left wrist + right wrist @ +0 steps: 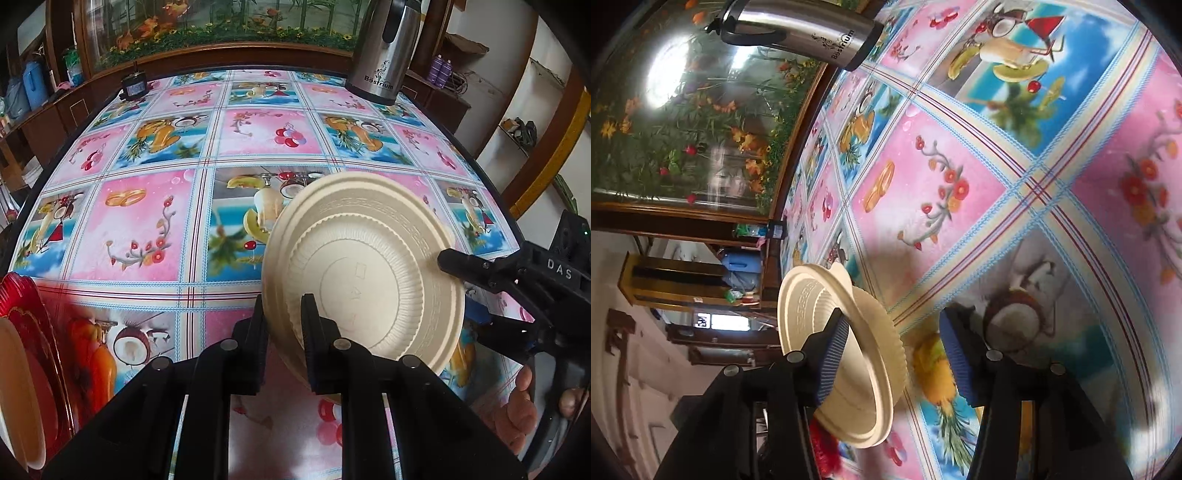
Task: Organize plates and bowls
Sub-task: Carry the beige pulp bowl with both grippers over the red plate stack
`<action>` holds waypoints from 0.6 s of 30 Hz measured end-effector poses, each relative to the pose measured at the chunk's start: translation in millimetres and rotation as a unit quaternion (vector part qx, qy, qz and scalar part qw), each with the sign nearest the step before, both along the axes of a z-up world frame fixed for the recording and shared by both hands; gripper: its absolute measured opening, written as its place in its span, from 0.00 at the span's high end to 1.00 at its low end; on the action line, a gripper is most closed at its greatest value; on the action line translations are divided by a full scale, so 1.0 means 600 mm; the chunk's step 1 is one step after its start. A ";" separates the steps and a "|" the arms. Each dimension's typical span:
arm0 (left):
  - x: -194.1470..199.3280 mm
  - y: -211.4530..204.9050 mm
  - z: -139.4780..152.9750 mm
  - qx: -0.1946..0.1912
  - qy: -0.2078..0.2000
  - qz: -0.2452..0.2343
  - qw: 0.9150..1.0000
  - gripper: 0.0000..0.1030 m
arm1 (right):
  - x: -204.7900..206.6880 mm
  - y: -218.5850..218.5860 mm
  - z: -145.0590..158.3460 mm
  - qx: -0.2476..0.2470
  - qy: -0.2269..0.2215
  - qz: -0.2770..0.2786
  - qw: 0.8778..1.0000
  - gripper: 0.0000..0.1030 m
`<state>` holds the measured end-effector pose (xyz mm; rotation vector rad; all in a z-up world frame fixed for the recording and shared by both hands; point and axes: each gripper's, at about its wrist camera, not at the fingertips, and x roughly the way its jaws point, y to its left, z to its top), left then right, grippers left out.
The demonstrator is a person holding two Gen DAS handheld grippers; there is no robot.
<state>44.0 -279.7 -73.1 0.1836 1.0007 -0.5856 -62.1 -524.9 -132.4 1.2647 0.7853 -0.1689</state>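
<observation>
The left gripper (282, 332) pinches the rim of a cream plate (364, 273) nested with a bowl, held tilted on edge above the table (147, 221); the right gripper (890, 354) stands half wide, one pad by the rim, gripping nothing. With one narrow pinch near the edge, the pair could swing or the bowl slip out. The plate's face turns toward the left camera, its rim plane steeply tilted.

Left claw (282, 325) clamped narrow, right claw (894, 354) spread apart
</observation>
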 end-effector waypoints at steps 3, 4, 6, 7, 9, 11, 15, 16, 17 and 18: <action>0.005 0.006 -0.004 -0.005 0.012 0.002 1.000 0.86 | 0.000 0.011 0.010 -0.037 0.018 0.009 0.999 0.55; 0.006 0.008 -0.007 -0.005 0.016 0.002 1.000 0.86 | 0.001 0.015 0.013 -0.045 0.023 0.012 0.999 0.59; 0.006 0.008 -0.011 -0.005 0.025 -0.001 1.000 0.86 | -0.001 0.027 0.024 -0.059 0.025 0.018 0.998 0.73; 0.006 0.009 -0.013 -0.005 0.027 -0.001 1.000 0.86 | -0.002 0.034 0.033 -0.072 0.022 0.024 0.997 0.84; 0.004 0.013 -0.013 -0.004 0.027 0.003 1.000 0.86 | 0.002 0.048 0.050 -0.098 0.028 0.027 0.994 0.89; 0.004 0.019 -0.013 -0.013 0.035 0.004 0.999 0.86 | 0.001 0.058 0.059 -0.114 0.035 0.025 0.993 0.89; -0.001 0.039 0.005 -0.027 0.031 0.006 0.999 0.86 | -0.002 0.065 0.066 -0.106 0.020 0.020 0.994 0.89; -0.002 0.046 0.013 -0.032 0.029 0.008 0.999 0.86 | -0.003 0.068 0.070 -0.106 0.017 0.021 0.994 0.89; -0.004 0.053 0.022 -0.038 0.025 0.010 0.999 0.86 | -0.002 0.071 0.078 -0.109 0.010 0.021 0.994 0.89; -0.005 0.059 0.030 -0.041 0.021 0.012 0.999 0.86 | -0.003 0.074 0.084 -0.112 0.007 0.023 0.993 0.90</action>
